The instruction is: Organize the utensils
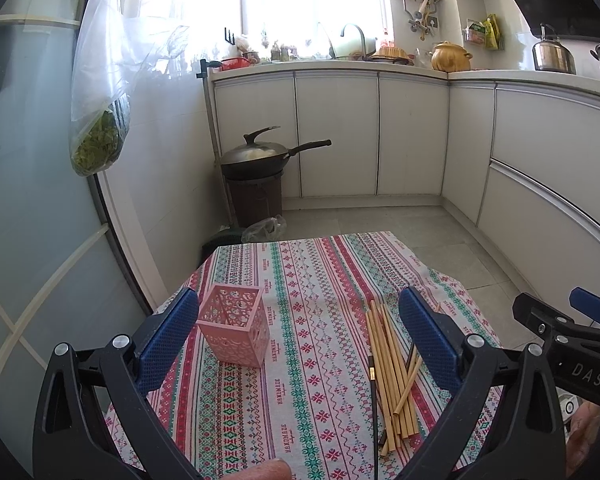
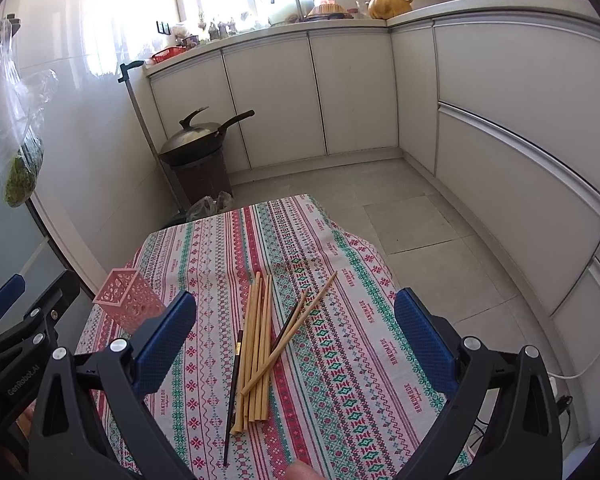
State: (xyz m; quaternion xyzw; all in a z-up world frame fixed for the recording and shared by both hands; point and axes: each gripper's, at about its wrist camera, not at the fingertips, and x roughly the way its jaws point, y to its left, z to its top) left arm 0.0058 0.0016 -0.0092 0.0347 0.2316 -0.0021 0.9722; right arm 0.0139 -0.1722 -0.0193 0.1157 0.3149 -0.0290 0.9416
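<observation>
Over the patterned tablecloth point(image 1: 300, 320) on the small surface, both tools up and hovering. Left gripper point(image 1: 300, 332) spread wide, blue pads point(image 1: 168, 344) well apart, nothing between them. Same story with the right gripper point(image 2: 296, 332): spread wide, gripping nothing, poised above the cloth.

Down on the left, pink perforated holder point(image 1: 236, 328) standing upright, just beside the left gripper's left pad, looking bare inside as far as the lattice lets on. Toward the right of the cloth, bundle of bamboo chopsticks point(image 2: 258, 348) lying loose and roughly parallel, one light stick point(image 2: 300, 324) crossing over them on a slant. Thin dark chopstick point(image 2: 232, 392) with a gold band stretched out along the bundle's left side; possibly another dark one tucked under the slanted stick, hard to be sure.

Holder and chopsticks well apart. Beyond the surface, lidded wok point(image 1: 260, 154) sitting on a brown bin point(image 1: 256, 196) against white cabinets point(image 1: 336, 132).
</observation>
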